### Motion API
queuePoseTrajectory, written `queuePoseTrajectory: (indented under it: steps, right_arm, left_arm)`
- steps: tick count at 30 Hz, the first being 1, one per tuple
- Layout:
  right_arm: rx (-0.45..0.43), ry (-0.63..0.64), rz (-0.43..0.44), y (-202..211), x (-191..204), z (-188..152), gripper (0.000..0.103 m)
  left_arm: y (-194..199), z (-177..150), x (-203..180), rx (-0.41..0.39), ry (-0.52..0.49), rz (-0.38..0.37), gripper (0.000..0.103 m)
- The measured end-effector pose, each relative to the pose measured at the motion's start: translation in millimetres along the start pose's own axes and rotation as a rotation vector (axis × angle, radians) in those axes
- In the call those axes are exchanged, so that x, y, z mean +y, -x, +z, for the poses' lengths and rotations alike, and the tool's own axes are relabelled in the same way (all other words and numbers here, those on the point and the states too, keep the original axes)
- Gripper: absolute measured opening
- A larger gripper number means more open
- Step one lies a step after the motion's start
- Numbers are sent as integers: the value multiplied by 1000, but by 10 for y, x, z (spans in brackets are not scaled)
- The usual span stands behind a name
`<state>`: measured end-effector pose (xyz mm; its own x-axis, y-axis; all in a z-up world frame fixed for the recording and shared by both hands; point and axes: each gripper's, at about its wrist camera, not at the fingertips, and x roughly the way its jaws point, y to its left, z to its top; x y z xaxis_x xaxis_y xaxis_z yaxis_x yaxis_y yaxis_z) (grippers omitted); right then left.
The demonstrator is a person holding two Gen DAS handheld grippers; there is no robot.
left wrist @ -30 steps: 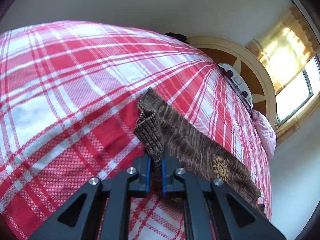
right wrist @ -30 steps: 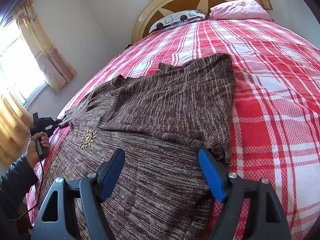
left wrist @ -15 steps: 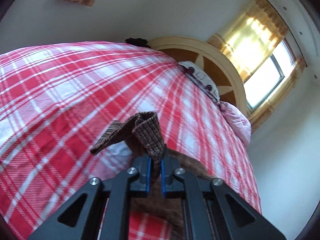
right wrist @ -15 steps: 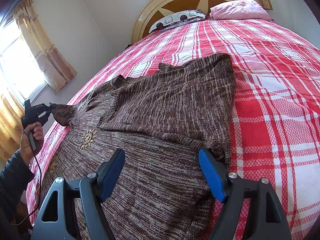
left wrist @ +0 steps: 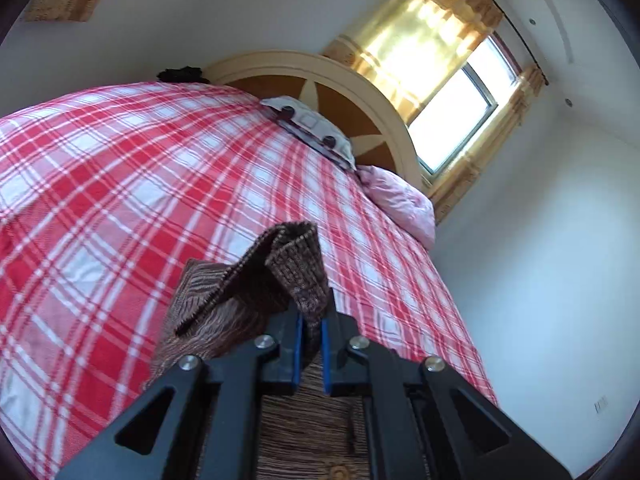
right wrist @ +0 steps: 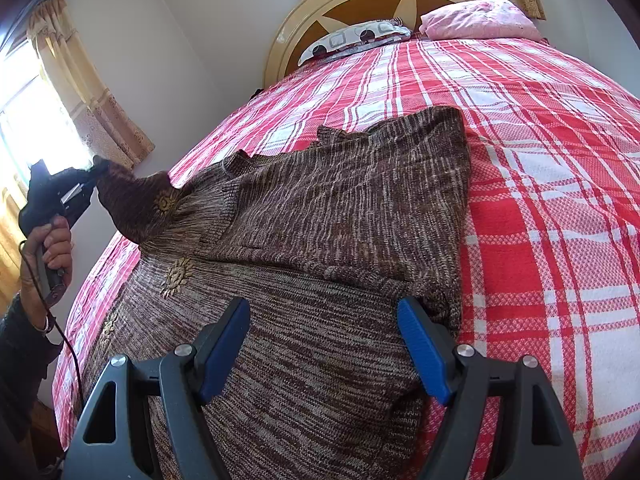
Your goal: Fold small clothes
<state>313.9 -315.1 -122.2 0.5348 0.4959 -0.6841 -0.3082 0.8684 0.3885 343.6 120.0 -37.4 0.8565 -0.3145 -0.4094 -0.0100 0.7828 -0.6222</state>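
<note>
While left claw (left wrist: 310,342) pinches sweater (right wrist: 320,216), bedspread (right wrist: 540,160) beneath

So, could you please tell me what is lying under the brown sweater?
The sweater lies spread on the red plaid bedspread, which shows all around it. One side is already folded over its body. Whatever else might sit beneath the knit is covered and cannot be seen.

We see our left gripper (left wrist: 310,340) pinching the brown sweater's ribbed cuff (left wrist: 296,272) (folded over itself) above the red plaid bedspread (left wrist: 120,184).
</note>
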Motion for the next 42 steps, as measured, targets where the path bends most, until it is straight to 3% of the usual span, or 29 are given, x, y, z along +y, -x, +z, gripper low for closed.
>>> queuePoseTrajectory:
  steps: [10, 17, 20, 22, 24, 26, 28, 31, 32, 35, 37, 39, 42]
  right_arm:
    - [0, 0, 0, -2, 2, 1, 77]
    - [0, -1, 2, -3, 1, -2, 77]
    - [-1, -4, 7, 2, -12, -3, 77]
    - [-1, -8, 13, 10, -28, -2, 77]
    - [-1, -10, 16, 13, -40, -3, 77]
    - [-1, -10, 15, 2, -32, -3, 77]
    - [-4, -10, 16, 9, -39, -3, 77]
    - [-22, -8, 2, 48, -29, -6, 77]
    - [-34, -7, -17, 77, -20, -6, 77]
    - [-56, 19, -99, 185, 93, 54, 77]
    - [-62, 62, -149, 234, 246, 111, 77]
    - [-72, 107, -156, 283, 452, 194, 77]
    - [-69, 197, -123, 277, 886, 372, 77]
  left_arm:
    - [-395, -647, -640, 127, -195, -56, 7]
    - [-765, -1209, -808, 281, -380, 36, 8]
    - [-730, -1376, -872, 318, -484, 88, 23]
    - [-609, -1420, -886, 322, -516, 76, 45]
    - [-428, -1403, -872, 281, -540, 78, 75]
    - [-276, -1359, -819, 240, -553, 81, 80]
    - [-231, -1269, -730, 210, -575, 144, 83]
    - [-303, -1050, -474, 157, -606, 389, 85]
    - [-354, -978, -350, 166, -597, 465, 85]
    - [-534, -819, 99, 276, -476, 567, 85]
    - [-586, -806, 265, 337, -402, 545, 86]
    - [-573, -807, 287, 326, -388, 550, 93]
    - [-557, -823, 317, 319, -375, 530, 95]
